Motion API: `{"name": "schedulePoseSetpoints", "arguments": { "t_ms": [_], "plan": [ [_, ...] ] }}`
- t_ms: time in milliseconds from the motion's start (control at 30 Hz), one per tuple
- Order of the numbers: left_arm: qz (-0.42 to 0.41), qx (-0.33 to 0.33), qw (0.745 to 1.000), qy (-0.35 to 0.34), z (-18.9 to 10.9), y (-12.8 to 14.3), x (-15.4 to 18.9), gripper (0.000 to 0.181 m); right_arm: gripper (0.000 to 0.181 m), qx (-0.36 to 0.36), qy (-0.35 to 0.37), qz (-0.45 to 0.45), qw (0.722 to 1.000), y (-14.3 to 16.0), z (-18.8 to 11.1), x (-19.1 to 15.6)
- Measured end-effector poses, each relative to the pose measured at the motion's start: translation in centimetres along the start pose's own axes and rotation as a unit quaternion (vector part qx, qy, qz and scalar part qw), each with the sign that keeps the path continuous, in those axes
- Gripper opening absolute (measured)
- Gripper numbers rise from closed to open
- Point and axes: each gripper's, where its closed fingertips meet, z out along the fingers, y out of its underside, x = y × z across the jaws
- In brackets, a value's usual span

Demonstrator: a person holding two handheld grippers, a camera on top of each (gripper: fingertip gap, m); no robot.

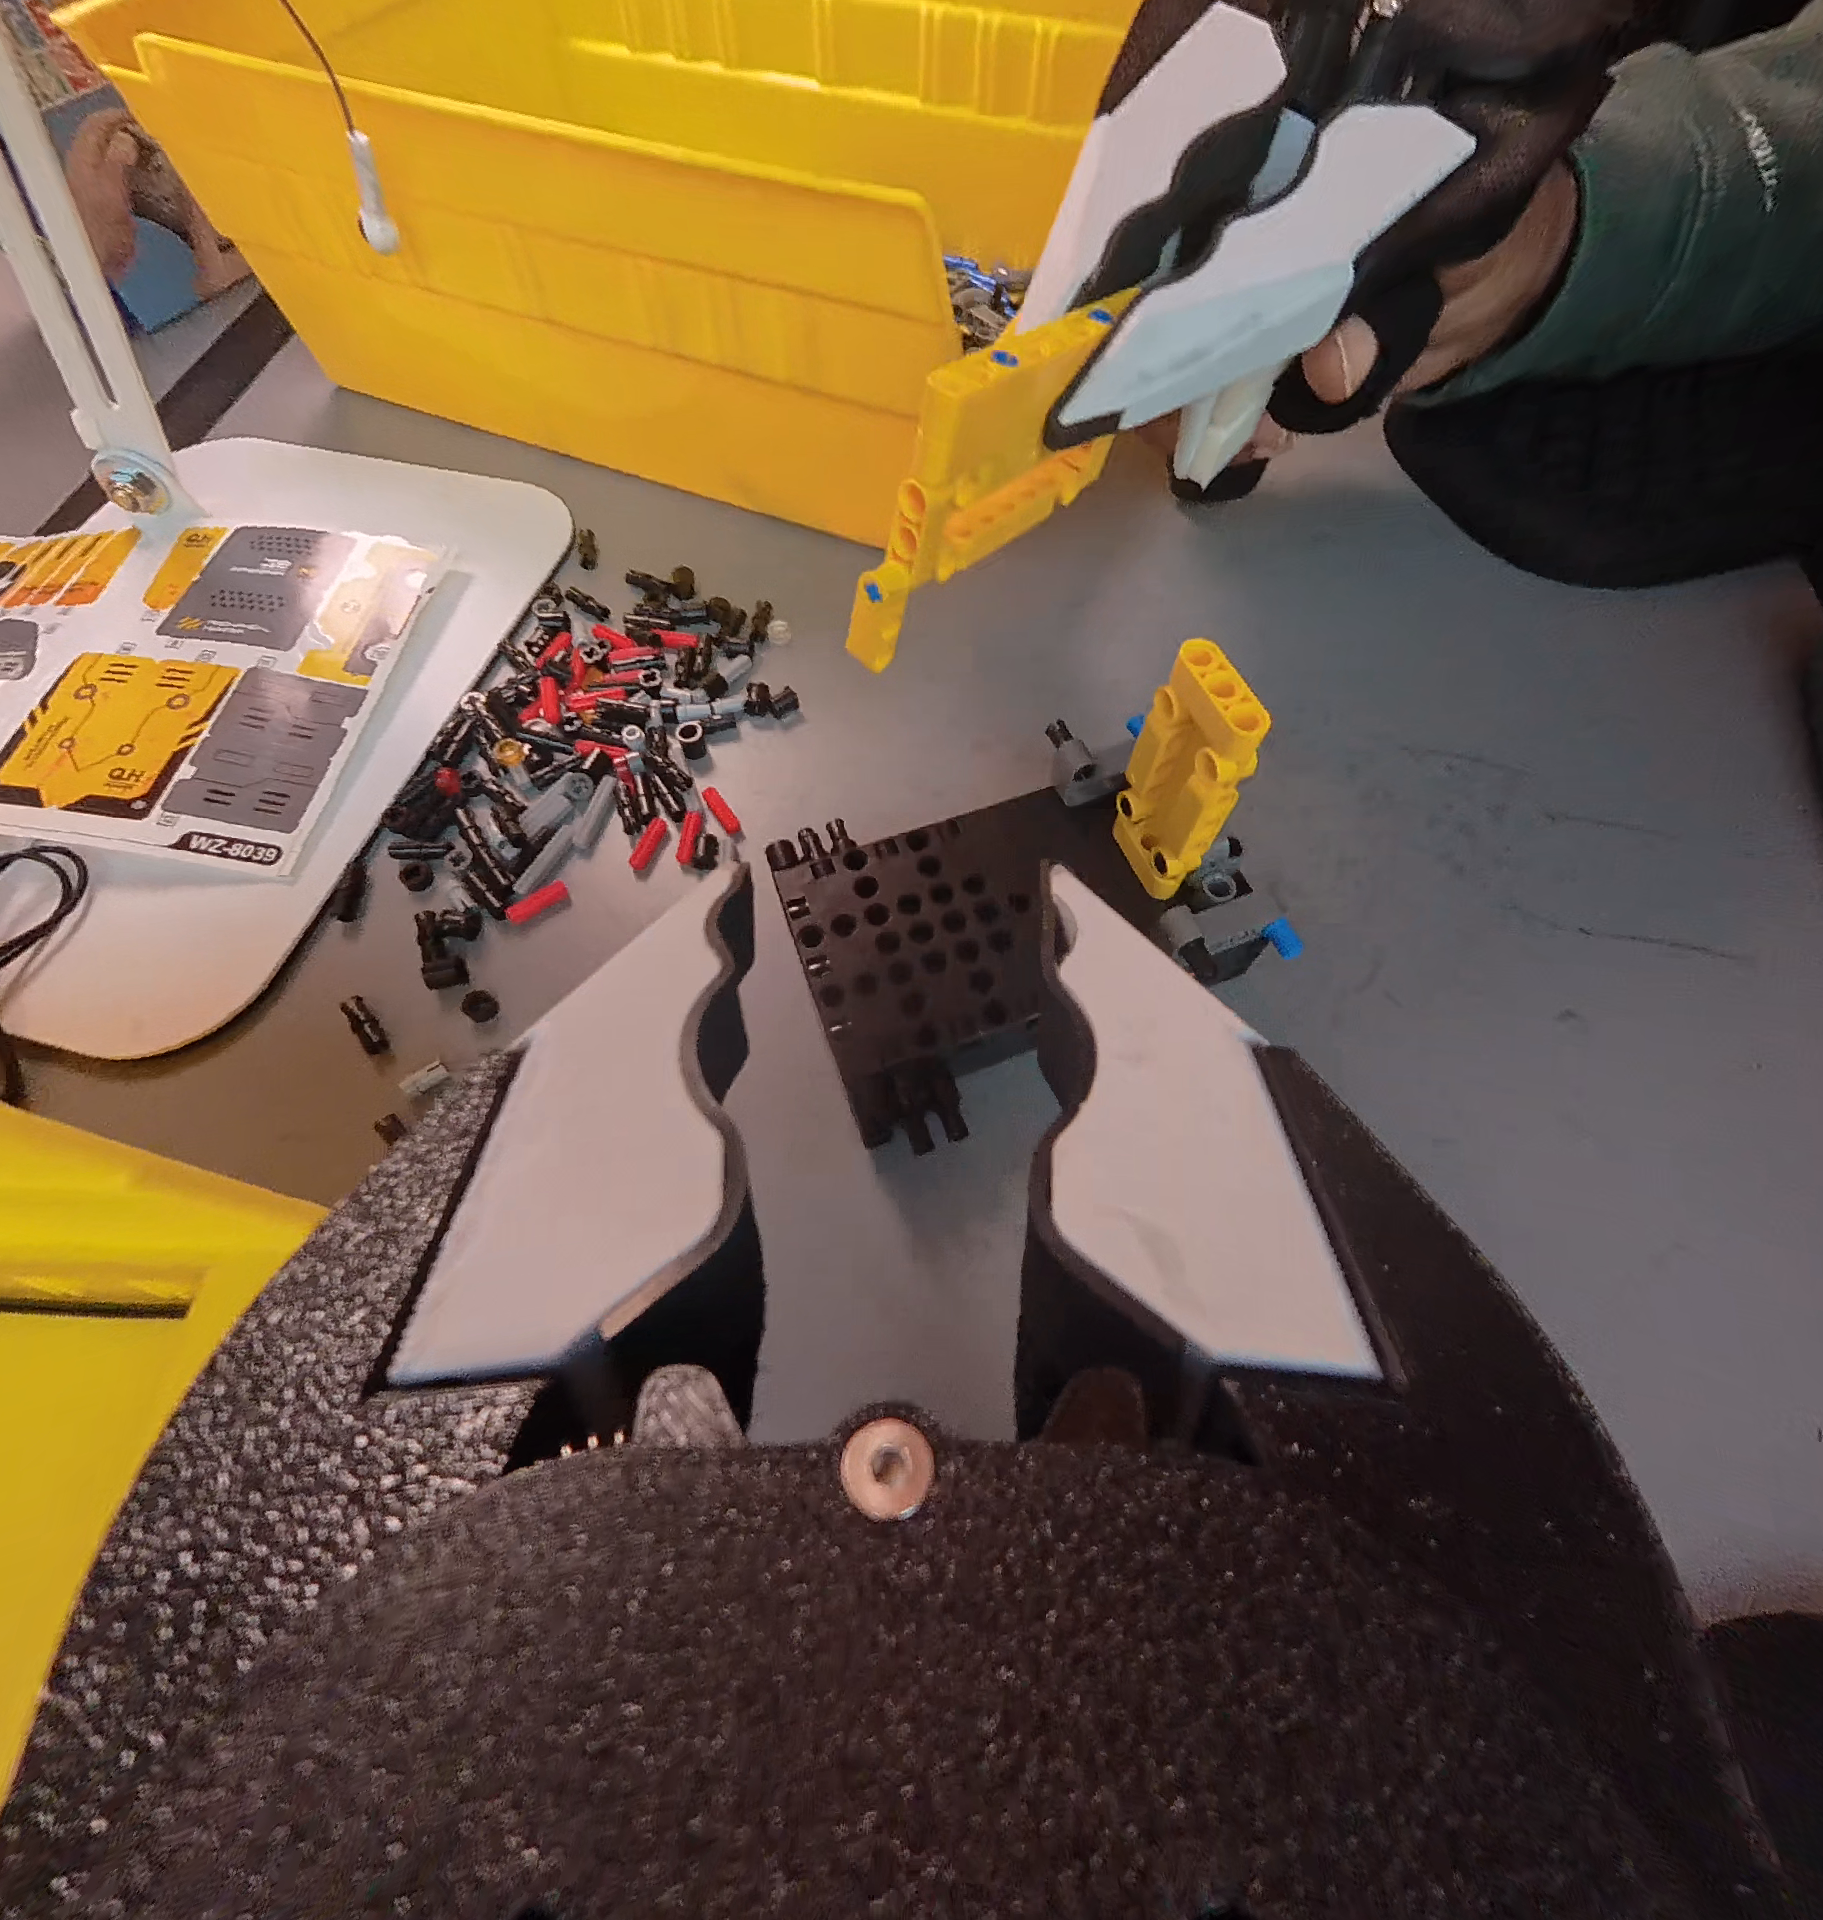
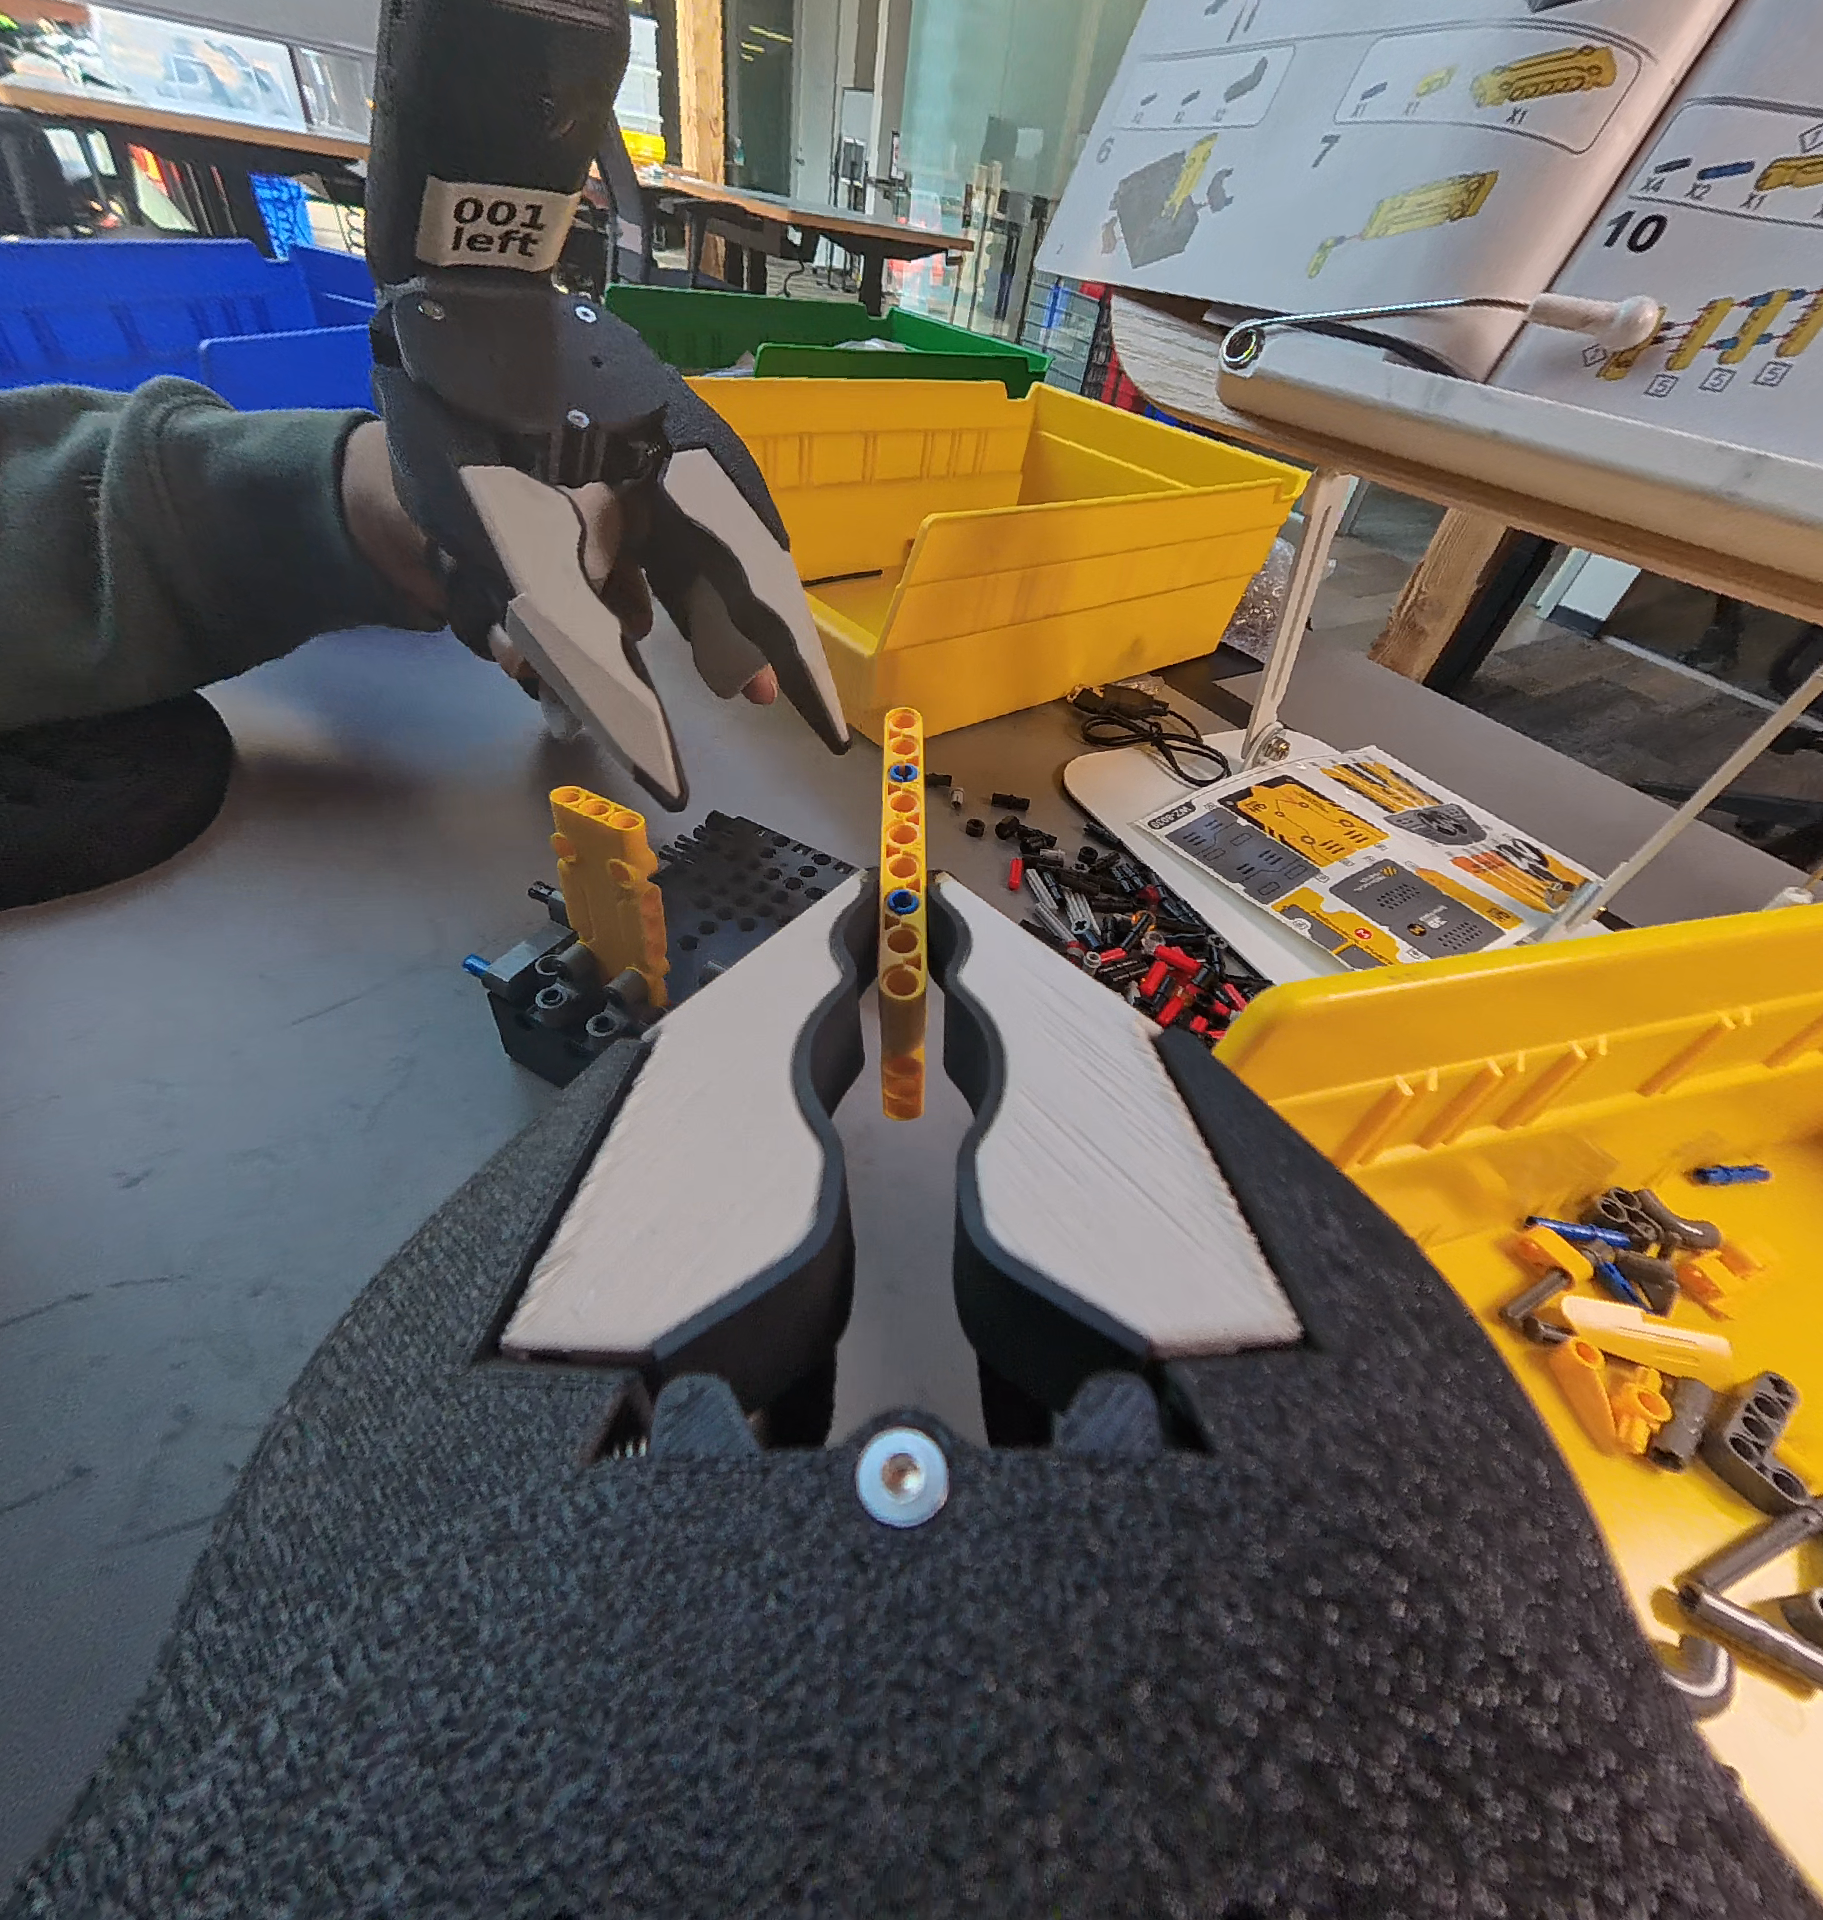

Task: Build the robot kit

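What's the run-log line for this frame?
left gripper: open, over black perforated block | right gripper: shut on yellow beam, held aloft | loose pins on table

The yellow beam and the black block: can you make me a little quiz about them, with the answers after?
1. True or false: the right gripper is shut on the yellow beam.
2. What lies under the open left gripper? A) black holed block B) sticker sheet C) yellow bin
3. Fill in: the pile of small pins is black, grey and ____.

Key: 1 true; 2 A; 3 red.
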Motion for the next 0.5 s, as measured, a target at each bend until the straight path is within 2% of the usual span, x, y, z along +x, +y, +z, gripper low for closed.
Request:
{"name": "schedulePoseSetpoints", "arguments": {
  "t_ms": [167,233,333,500],
  "plan": [
    [0.012,-0.032,0.999,0.028,0.4,1.3,1.0,0.073,0.007,-0.001,-0.001,0.002,1.000,0.1,-0.2,0.2],
    [0.023,-0.052,0.998,0.031,0.7,2.0,1.3,0.075,0.007,0.000,-0.002,0.001,1.000,0.1,-0.3,0.2],
    [0.046,-0.091,0.995,0.017,1.1,2.9,1.4,0.070,0.007,0.002,-0.005,0.001,1.000,0.0,-0.5,0.3],
    [0.061,-0.111,0.992,0.005,1.2,3.0,2.4,0.048,0.007,0.004,-0.008,0.003,1.000,0.1,-0.8,0.5]
  ]
}}
